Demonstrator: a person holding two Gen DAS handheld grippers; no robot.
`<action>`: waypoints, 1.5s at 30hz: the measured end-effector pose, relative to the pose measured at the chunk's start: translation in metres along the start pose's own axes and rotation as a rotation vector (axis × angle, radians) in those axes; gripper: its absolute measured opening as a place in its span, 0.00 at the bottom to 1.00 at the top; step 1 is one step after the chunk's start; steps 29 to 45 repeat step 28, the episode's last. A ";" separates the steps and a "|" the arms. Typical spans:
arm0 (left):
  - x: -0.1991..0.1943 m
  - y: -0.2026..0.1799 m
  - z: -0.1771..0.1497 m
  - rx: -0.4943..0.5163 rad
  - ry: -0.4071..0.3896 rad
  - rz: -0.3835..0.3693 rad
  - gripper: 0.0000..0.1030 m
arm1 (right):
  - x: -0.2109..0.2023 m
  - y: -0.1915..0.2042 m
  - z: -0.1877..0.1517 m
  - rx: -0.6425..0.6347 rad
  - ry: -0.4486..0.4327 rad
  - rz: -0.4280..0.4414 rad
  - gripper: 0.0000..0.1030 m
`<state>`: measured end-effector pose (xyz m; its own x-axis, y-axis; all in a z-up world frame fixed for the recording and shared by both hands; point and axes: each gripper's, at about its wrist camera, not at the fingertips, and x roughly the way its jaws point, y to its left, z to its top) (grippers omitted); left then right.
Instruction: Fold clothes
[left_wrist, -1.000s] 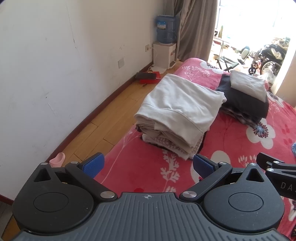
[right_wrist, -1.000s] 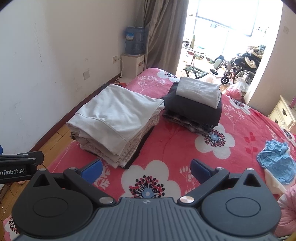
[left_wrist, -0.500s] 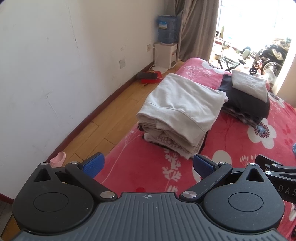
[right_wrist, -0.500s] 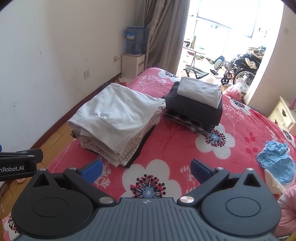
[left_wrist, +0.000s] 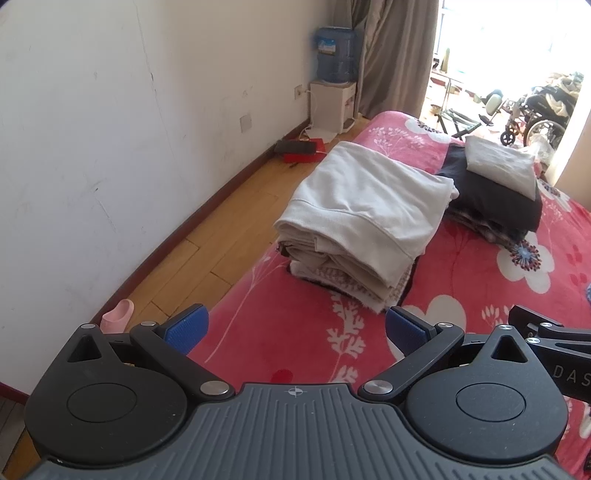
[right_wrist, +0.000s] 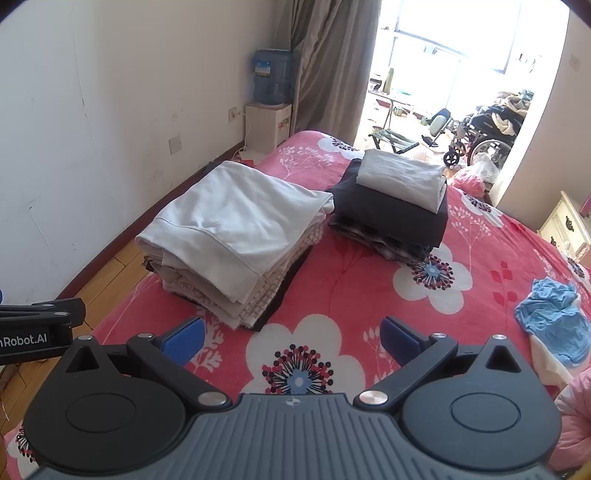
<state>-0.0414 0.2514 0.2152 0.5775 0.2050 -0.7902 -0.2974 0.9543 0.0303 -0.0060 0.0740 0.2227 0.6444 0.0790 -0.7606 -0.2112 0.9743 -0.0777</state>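
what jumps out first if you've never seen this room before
The bright red floral bedspread fills the scene, with two neat stacks on it: a cream folded pile nearest the wall and a dark pile topped by a white garment beyond it. A crumpled blue garment lies unfolded at the right edge.

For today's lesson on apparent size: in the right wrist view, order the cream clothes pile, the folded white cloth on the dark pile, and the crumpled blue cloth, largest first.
1. Cream clothes pile.
2. Folded white cloth and crumpled blue cloth: look alike in size; unranked.
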 end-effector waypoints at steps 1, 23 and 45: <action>0.000 0.000 0.000 0.001 0.001 0.000 1.00 | 0.000 0.000 0.000 0.001 0.000 0.000 1.00; 0.003 0.000 -0.002 0.007 0.012 0.013 1.00 | 0.003 0.001 -0.001 0.002 0.007 0.004 1.00; 0.004 0.000 -0.003 0.007 0.012 0.020 1.00 | 0.003 0.002 -0.001 0.004 0.006 0.000 1.00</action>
